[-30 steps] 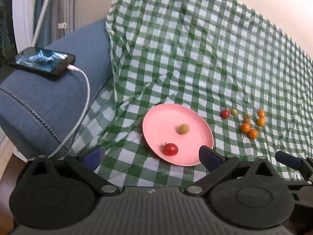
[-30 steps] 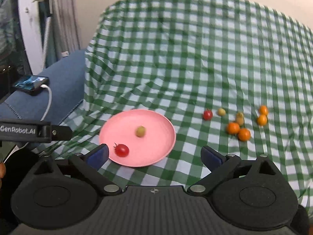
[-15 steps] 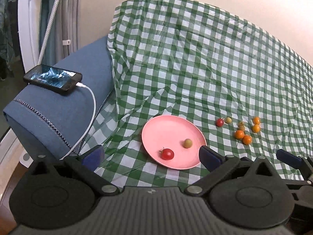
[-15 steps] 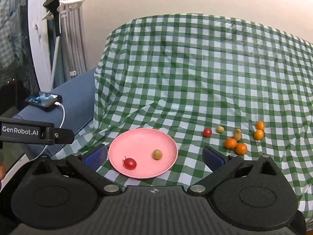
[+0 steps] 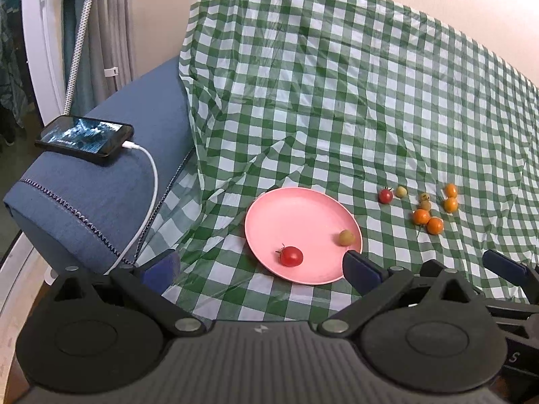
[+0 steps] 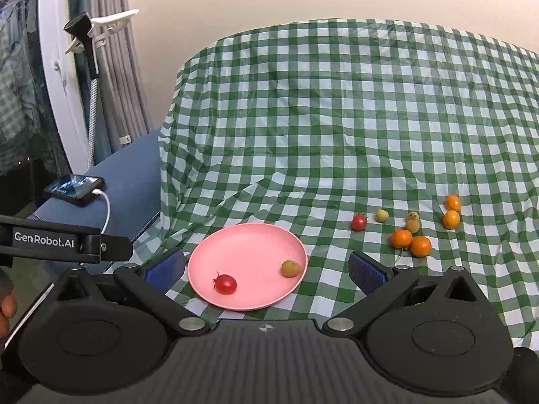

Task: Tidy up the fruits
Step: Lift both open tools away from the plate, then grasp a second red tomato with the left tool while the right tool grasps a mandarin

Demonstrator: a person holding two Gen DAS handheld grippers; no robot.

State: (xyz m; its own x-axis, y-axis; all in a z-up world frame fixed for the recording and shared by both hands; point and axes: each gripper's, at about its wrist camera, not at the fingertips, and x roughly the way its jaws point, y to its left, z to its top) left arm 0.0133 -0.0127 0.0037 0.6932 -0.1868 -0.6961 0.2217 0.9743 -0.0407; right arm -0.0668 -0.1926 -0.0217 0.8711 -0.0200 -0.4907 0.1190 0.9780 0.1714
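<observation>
A pink plate [image 5: 296, 208] [image 6: 249, 245] lies on the green checked cloth. It holds a red cherry tomato [image 5: 291, 256] [image 6: 225, 283] and a yellow-green one [image 5: 346, 237] [image 6: 290, 268]. To its right on the cloth lie a red tomato [image 5: 385, 195] [image 6: 359, 222], a pale yellow one [image 5: 400, 191] [image 6: 381, 215] and several orange and yellowish fruits [image 5: 427, 220] [image 6: 411, 242]. My left gripper [image 5: 259, 267] is open and empty, held back in front of the plate. My right gripper [image 6: 266, 271] is open and empty, also short of the plate.
A blue sofa arm [image 5: 101, 175] stands at the left with a phone [image 5: 84, 139] [image 6: 74, 190] on a white charging cable [image 5: 148, 195]. The cloth [image 6: 353, 128] drapes up the sofa back. The left gripper's body [image 6: 64, 244] shows at the left of the right wrist view.
Both grippers have pulled back and risen from the plate, so the plate and fruits look smaller and farther. Nothing on the cloth has moved.
</observation>
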